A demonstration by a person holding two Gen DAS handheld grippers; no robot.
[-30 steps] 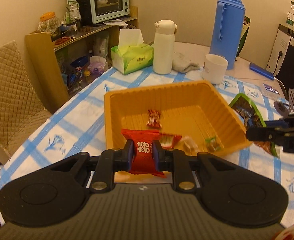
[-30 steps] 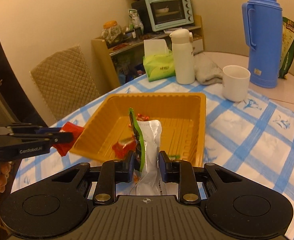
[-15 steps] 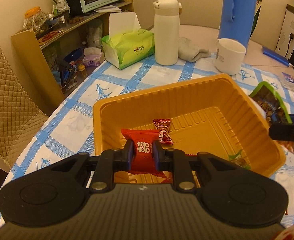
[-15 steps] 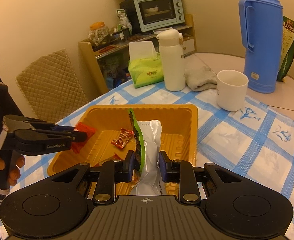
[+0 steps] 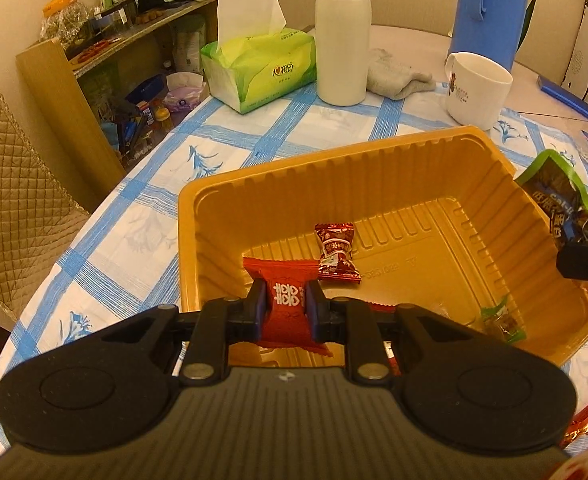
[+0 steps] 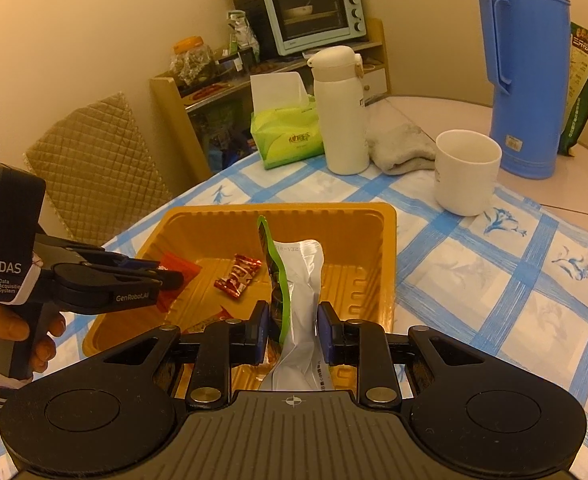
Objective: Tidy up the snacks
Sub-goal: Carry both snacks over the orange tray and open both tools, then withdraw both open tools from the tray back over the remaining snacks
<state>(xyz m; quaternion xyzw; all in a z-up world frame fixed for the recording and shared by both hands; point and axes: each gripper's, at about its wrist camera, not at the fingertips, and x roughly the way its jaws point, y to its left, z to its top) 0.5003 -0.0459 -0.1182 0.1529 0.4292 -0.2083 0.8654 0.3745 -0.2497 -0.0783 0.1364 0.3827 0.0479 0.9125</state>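
An orange plastic tray [image 5: 374, 152] [image 6: 334, 210] sits on the blue-checked tablecloth. My left gripper [image 5: 285, 300] is shut on a red snack packet [image 5: 285, 312] and hangs over the tray's near left part; in the right wrist view the left gripper [image 6: 173, 278] reaches in from the left with the red snack packet [image 6: 181, 268]. My right gripper [image 6: 291, 324] is shut on a green-edged silver snack bag [image 6: 298, 280] above the tray's near rim; the bag [image 5: 554, 196] shows at the tray's right side. A dark red candy [image 5: 336, 252] [image 6: 237, 274] lies on the tray floor, a small green candy [image 5: 502, 320] near its right corner.
Behind the tray stand a green tissue box [image 5: 261, 68], a white flask [image 5: 342, 32], a grey cloth [image 5: 398, 74], a white mug [image 5: 476, 88] and a blue thermos [image 6: 526, 68]. A quilted chair [image 5: 9, 184] and a cluttered shelf [image 5: 105, 60] are at the left. A hand [image 6: 1, 328] holds the left gripper.
My left gripper has moved forward and down with the red packet, from outside the tray's near rim to over its inside. My right gripper has come a little closer to the tray, still gripping the bag.
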